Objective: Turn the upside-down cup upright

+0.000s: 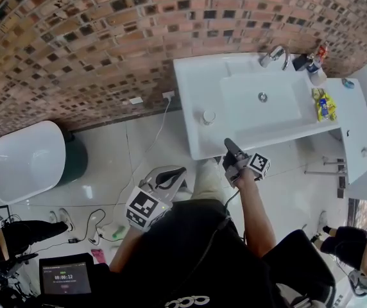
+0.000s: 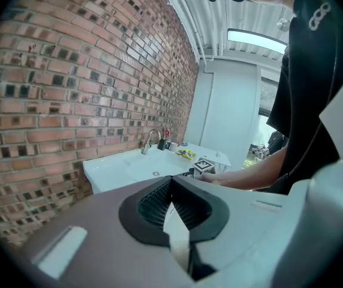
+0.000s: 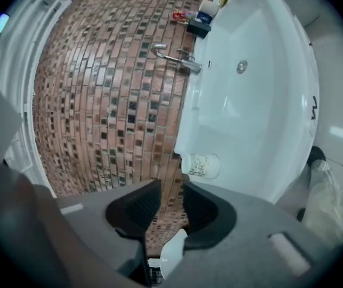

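cup [image 1: 208, 117] stands on the flat left ledge of the white sink [image 1: 193, 85], just beside the bowl and near the sink's front edge. nothing touches it. in the right gripper view we see the cup [image 3: 201, 165] as a white piece with dark print, sticking out from the sink [image 3: 267, 119] ledge. we can't tell which end is up from any view.

right gripper [image 1: 232, 150] hangs just in front of the sink's front edge, pointing at the sink, apart from the cup. in its own view the right gripper [image 3: 171, 188] has its jaws a little apart, a narrow slot with only the brick wall [image 3: 99, 89] showing through, nothing pinched.

left gripper [image 1: 178, 172] is well off the sink, out from its front-left corner, over the tiled floor [image 1: 138, 140]. in its own view the left gripper [image 2: 171, 180] has its pads pressed together at the tips, and it's empty.

faucet [image 1: 276, 55] sits at the back of the sink against the wall, with the drain [image 1: 262, 97] mid-bowl. a yellow packet [image 1: 324, 104] lies on the sink's right ledge, and small bottles [image 1: 313, 66] sit at the sink's back right corner, next to the faucet.
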Demonstrator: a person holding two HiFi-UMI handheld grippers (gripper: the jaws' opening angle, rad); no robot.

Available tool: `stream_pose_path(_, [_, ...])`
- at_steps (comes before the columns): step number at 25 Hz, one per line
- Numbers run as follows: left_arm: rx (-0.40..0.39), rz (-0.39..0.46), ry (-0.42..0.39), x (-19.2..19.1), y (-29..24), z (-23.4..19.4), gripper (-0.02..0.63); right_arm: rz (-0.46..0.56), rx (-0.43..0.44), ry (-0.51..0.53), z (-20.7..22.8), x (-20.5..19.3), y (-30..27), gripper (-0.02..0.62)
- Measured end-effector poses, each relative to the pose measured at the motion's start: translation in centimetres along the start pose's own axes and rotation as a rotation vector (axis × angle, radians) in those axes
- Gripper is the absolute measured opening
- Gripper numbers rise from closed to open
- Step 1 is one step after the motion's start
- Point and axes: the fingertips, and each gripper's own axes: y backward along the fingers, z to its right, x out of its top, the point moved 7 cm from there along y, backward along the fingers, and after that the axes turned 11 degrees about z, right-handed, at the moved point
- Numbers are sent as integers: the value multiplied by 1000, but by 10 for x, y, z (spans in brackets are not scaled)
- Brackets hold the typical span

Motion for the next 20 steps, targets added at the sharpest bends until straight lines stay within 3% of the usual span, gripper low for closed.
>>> stream_pose_path(3, [-20, -1, -3, -5, 10, 8, 15, 31, 2, 30, -6, -9, 21, -6])
stream_pose_path(8, [-60, -6, 1, -15, 23, 23, 15, 6, 16, 110, -19, -28, 44, -8])
stream_pose_path(14, [-86, -1, -22, -20, 27, 51, 15, -26, 93, 148, -43, -42, 70, -8])
stream_pose_path(20, [-68, 15, -43, -20, 32, 88, 15, -27, 98, 128, -42, -41, 115, -8])
